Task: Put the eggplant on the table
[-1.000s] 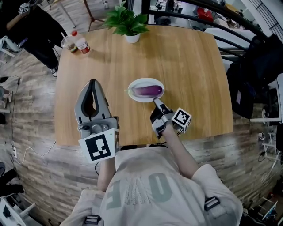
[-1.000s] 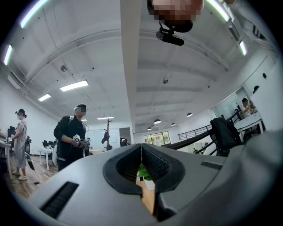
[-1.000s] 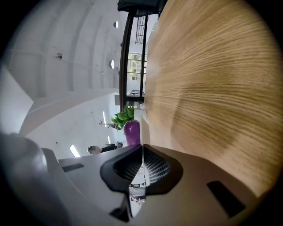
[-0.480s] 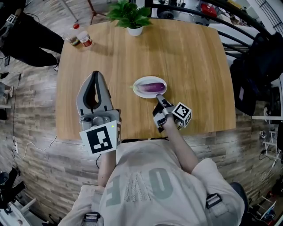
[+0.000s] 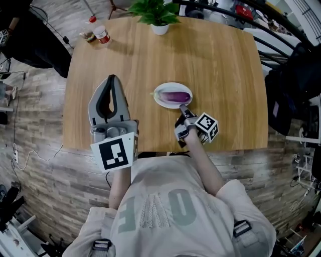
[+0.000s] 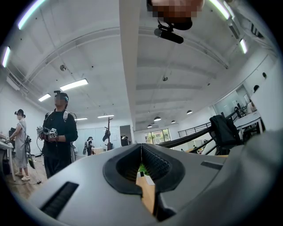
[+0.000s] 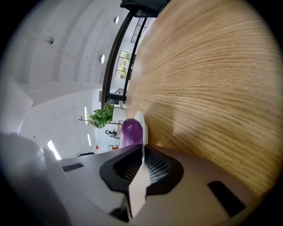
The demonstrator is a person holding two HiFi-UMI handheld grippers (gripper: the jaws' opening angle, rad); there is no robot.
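Observation:
A purple eggplant [image 5: 174,96] lies on a small white plate [image 5: 161,100] near the middle of the wooden table [image 5: 220,65]. My right gripper [image 5: 182,107] is shut and empty, its tip just short of the plate's near rim. In the right gripper view the eggplant [image 7: 131,131] and the plate [image 7: 143,126] stand directly beyond the closed right gripper [image 7: 142,146]. My left gripper [image 5: 112,79] is held above the table's left part, shut with nothing in it. In its own view the left gripper [image 6: 141,148] points out into the room.
A potted plant [image 5: 156,12] stands at the table's far edge, with a red-capped bottle [image 5: 103,34] and a jar [image 5: 89,36] at the far left corner. Dark bags [image 5: 296,70] hang off the right side. A person [image 6: 59,132] stands in the room beyond.
The head view has shifted a little, so the table sits higher in frame. Both grippers stay shut, and the right one remains just before the plate.

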